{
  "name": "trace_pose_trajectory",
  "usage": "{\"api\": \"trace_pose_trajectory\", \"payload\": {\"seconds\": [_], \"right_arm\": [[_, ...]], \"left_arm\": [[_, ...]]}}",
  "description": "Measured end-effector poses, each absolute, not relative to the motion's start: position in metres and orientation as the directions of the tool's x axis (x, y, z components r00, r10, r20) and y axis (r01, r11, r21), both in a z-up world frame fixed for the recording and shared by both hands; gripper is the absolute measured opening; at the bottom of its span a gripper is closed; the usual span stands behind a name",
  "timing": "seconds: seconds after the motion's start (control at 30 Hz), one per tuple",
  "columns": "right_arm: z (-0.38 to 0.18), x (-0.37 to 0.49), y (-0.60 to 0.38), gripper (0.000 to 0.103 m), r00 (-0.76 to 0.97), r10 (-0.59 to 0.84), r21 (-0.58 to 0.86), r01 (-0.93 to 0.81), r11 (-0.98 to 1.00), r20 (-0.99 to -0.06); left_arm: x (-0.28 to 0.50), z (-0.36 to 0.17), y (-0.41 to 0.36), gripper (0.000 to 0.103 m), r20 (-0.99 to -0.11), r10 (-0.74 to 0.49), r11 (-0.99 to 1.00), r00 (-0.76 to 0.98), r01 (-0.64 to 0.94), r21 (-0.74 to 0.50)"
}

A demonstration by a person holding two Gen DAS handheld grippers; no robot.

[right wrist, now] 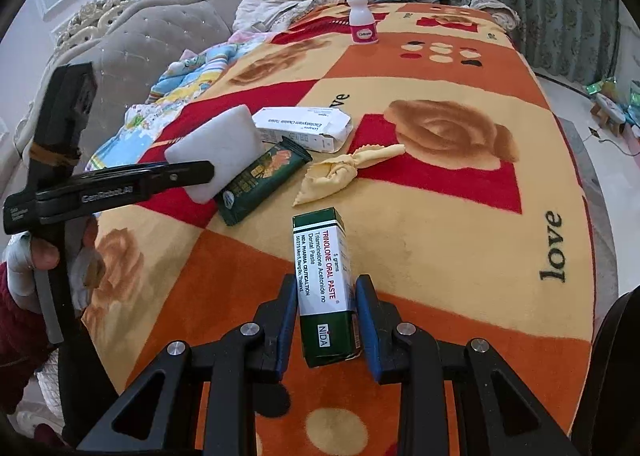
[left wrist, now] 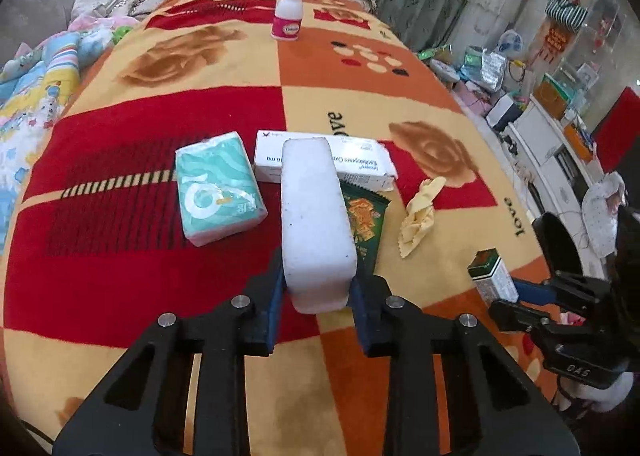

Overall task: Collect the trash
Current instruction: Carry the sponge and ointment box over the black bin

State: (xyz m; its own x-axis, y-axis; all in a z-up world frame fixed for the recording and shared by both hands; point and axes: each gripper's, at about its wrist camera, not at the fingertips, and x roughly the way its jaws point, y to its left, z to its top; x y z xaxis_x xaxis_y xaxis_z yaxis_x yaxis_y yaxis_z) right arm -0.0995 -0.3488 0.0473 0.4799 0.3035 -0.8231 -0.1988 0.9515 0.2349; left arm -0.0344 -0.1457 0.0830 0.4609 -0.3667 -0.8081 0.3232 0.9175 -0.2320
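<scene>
A plush blanket (left wrist: 120, 175), fuzzy and patterned with red, orange and cream blocks and brown roses, covers the surface. The left gripper (left wrist: 318, 296) has its 2 blue-padded jaws drawn in narrow against the near end of a white foam block (left wrist: 316, 223), a thick oblong with rounded corners and a slightly pitted face; the block is raised off the blanket, angled over a glossy dark green wrapper (right wrist: 260, 183). The right gripper (right wrist: 326, 324) likewise clamps narrowly on a small rectangular carton of oral paste (right wrist: 324, 280), green at both ends with a white printed middle, its far end tilted up above the blanket.

Lying on the blanket are a soft teal-and-white tissue pack (left wrist: 218, 189) left of the foam, a long white cardboard medicine box (left wrist: 360, 159) behind it, and a crumpled yellow cloth (left wrist: 420, 215) with pinked edges to the right. A white plastic bottle (left wrist: 289, 11) with a pink label stands upright at the far end.
</scene>
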Motion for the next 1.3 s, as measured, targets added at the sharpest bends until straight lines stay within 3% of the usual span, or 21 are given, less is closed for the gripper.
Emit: {"api": "trace_pose_trajectory", "payload": {"seconds": [0.47,0.6,0.73,0.87,1.3], "right_arm": [[0.050,-0.111,-0.364,0.028,0.483,0.308,0.266,-0.155,0.951,-0.820],[0.048,-0.103,-0.352,0.035,0.470,0.318,0.273,-0.163,0.948,-0.824],[0.037,-0.089,-0.335,0.035,0.456,0.279,0.218,-0.182,0.959,-0.845],[0.026,-0.084,-0.335,0.025,0.449,0.249,0.189,-0.176,0.966,-0.858],[0.064,-0.124,-0.388,0.025,0.541,0.219,0.184,-0.119,0.976,-0.812]], "left_arm": [[-0.063,0.097,-0.168,0.026,-0.781,-0.413,0.895,0.468,0.368,-0.253],[-0.068,0.096,-0.168,0.026,-0.788,-0.401,0.898,0.467,0.369,-0.238],[-0.072,0.095,-0.168,0.026,-0.790,-0.406,0.896,0.460,0.370,-0.245],[-0.077,0.097,-0.175,0.026,-0.786,-0.417,0.888,0.456,0.389,-0.245],[-0.092,0.102,-0.239,0.026,-0.775,-0.485,0.833,0.406,0.483,-0.268]]}}
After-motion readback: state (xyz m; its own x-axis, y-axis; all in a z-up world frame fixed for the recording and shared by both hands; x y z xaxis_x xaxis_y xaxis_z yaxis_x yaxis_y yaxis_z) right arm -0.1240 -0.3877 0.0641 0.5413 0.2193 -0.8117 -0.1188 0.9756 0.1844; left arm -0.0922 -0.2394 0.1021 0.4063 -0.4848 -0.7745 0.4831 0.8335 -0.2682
